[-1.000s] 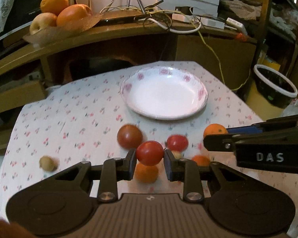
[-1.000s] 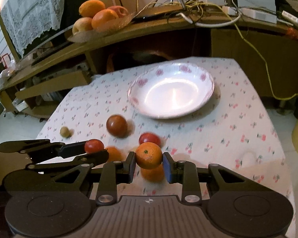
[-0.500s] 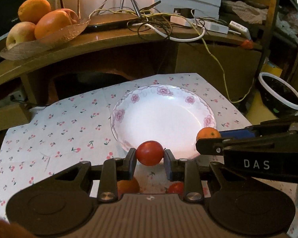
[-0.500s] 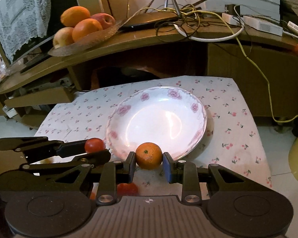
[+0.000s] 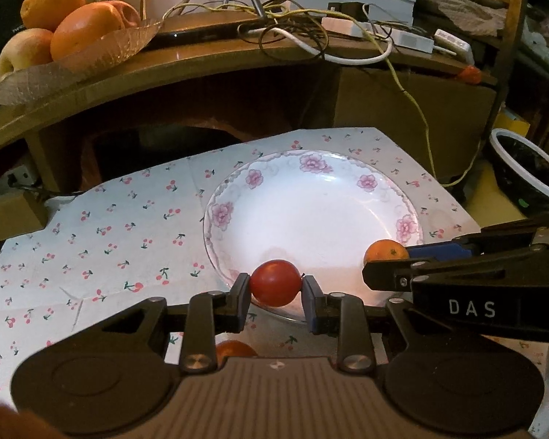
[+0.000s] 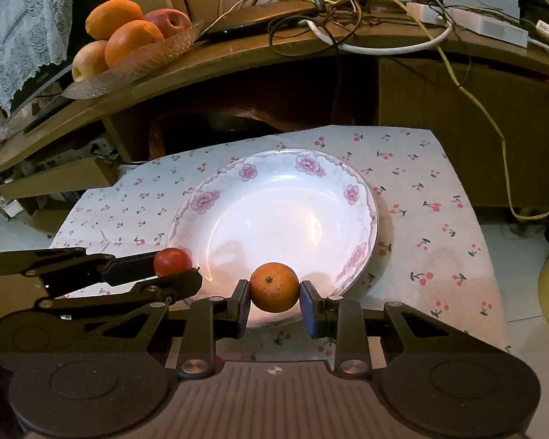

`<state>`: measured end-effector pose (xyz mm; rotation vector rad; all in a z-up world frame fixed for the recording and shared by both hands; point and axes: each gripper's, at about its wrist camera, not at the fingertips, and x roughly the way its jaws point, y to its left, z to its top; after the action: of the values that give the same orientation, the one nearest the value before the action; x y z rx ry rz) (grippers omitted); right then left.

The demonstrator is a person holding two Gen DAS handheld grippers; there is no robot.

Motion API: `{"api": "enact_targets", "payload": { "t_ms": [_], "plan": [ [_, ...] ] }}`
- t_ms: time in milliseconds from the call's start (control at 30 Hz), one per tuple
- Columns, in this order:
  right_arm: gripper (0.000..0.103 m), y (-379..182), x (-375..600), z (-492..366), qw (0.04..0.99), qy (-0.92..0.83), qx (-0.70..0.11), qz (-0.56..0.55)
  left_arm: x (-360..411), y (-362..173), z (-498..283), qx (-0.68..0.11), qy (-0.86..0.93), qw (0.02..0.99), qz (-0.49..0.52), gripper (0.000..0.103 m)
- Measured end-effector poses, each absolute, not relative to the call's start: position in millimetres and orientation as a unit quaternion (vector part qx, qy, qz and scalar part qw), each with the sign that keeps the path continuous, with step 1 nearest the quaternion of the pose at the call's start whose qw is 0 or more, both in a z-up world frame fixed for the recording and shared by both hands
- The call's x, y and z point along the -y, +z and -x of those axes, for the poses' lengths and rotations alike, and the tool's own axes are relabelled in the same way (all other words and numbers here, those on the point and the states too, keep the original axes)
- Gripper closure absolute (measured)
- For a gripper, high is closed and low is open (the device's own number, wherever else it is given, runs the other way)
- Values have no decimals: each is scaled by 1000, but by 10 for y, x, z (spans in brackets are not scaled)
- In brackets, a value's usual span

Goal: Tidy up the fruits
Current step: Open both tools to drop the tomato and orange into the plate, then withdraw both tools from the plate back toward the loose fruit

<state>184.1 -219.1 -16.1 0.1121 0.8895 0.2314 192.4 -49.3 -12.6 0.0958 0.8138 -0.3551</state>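
My left gripper point(image 5: 275, 287) is shut on a red tomato point(image 5: 275, 282) and holds it over the near rim of the white flowered plate point(image 5: 311, 168). My right gripper point(image 6: 274, 291) is shut on a small orange point(image 6: 274, 287), also over the plate's point(image 6: 282, 157) near rim. In the left wrist view the right gripper comes in from the right with the orange point(image 5: 384, 250). In the right wrist view the left gripper comes in from the left with the tomato point(image 6: 172, 261). Another orange fruit point(image 5: 234, 351) lies on the cloth under my left gripper, mostly hidden.
The plate sits on a cherry-print tablecloth point(image 5: 109, 226). Behind it is a curved wooden shelf point(image 5: 201, 66) with a glass dish of oranges and apples point(image 5: 66, 33) and tangled cables point(image 5: 311, 36). A dark white-rimmed bin point(image 5: 527, 179) stands at the right.
Both grippers have moved forward from over the loose fruit to the plate's near rim, each still holding its fruit. The loose fruits on the cloth have dropped out of view.
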Motion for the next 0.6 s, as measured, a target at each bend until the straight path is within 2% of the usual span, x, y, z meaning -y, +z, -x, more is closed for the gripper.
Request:
{"api": "enact_targets", "payload": {
  "t_ms": [600],
  "plan": [
    [69,-166,2226,-1896,899,115,-419,-49,430,-33,-1883,-378,-175,908,-40,66]
  ]
}}
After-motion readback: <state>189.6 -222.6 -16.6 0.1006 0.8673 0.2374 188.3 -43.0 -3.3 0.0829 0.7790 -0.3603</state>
